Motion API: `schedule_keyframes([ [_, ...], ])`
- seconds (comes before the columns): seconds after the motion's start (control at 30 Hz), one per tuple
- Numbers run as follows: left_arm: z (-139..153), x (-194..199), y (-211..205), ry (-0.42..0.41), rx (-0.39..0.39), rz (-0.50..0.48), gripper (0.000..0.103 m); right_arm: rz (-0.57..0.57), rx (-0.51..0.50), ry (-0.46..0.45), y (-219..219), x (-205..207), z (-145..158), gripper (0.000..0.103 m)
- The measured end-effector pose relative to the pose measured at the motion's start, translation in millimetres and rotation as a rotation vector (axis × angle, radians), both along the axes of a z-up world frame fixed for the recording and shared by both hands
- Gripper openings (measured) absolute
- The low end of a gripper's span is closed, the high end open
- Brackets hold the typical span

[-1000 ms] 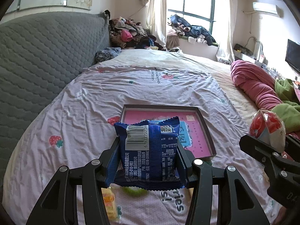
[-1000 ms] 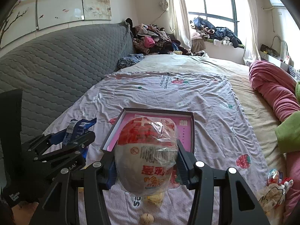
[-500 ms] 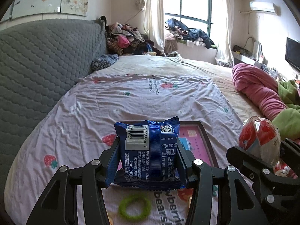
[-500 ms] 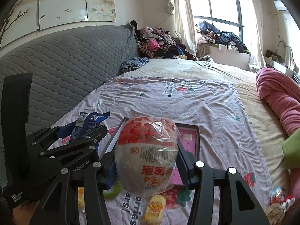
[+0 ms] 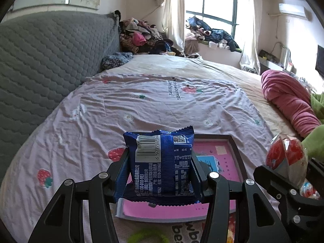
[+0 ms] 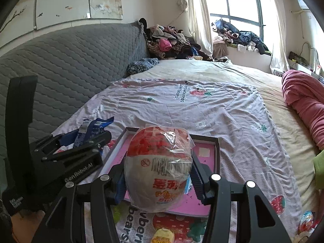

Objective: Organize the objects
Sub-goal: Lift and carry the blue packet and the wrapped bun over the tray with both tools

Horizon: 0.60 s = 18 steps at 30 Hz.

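I am looking along two black tools held over a bed (image 5: 141, 105) spread with a lilac strawberry-print sheet. My landmark is a shallow tray (image 5: 235, 141) with a dark rim and a pink floor, lying flat on the sheet. My left tool (image 5: 161, 174) is clamped on a blue packet (image 5: 162, 162), which stands upright between its pads with the barcode facing me; the packet hangs above the near left part of the tray. My right tool (image 6: 159, 180) grips an egg (image 6: 158, 168), red on top and white below, wrapped in clear film, held above the near middle of the tray. In the left view the right tool (image 5: 283, 184) shows to the right of the tray with the egg (image 5: 286, 160) in it; in the right view the left tool (image 6: 81, 147) sits at the tray's left edge with the packet (image 6: 91, 129) poking out. On the sheet just in front of the tray lie a green ring (image 5: 145, 237) and a small yellow sweet (image 6: 163, 236). To the left of the tray rises a grey quilted headboard (image 6: 66, 66). Far to the right of the tray lies a rolled pink blanket (image 5: 289, 103). Well beyond the tray, clothes (image 6: 168, 42) are heaped by a bright window (image 5: 218, 2).
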<state>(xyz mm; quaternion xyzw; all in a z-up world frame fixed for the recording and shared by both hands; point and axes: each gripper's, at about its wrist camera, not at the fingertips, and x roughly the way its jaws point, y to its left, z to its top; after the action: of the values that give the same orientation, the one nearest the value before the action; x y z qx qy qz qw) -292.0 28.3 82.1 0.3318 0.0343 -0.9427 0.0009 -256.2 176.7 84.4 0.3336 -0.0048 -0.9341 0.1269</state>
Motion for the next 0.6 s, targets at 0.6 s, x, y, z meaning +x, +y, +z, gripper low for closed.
schedule_keyframes([
  [0.6, -71, -42, 7, -0.030, -0.023, 0.066, 0.055, -0.061, -0.053, -0.100, 22, -60, -77, 0.053],
])
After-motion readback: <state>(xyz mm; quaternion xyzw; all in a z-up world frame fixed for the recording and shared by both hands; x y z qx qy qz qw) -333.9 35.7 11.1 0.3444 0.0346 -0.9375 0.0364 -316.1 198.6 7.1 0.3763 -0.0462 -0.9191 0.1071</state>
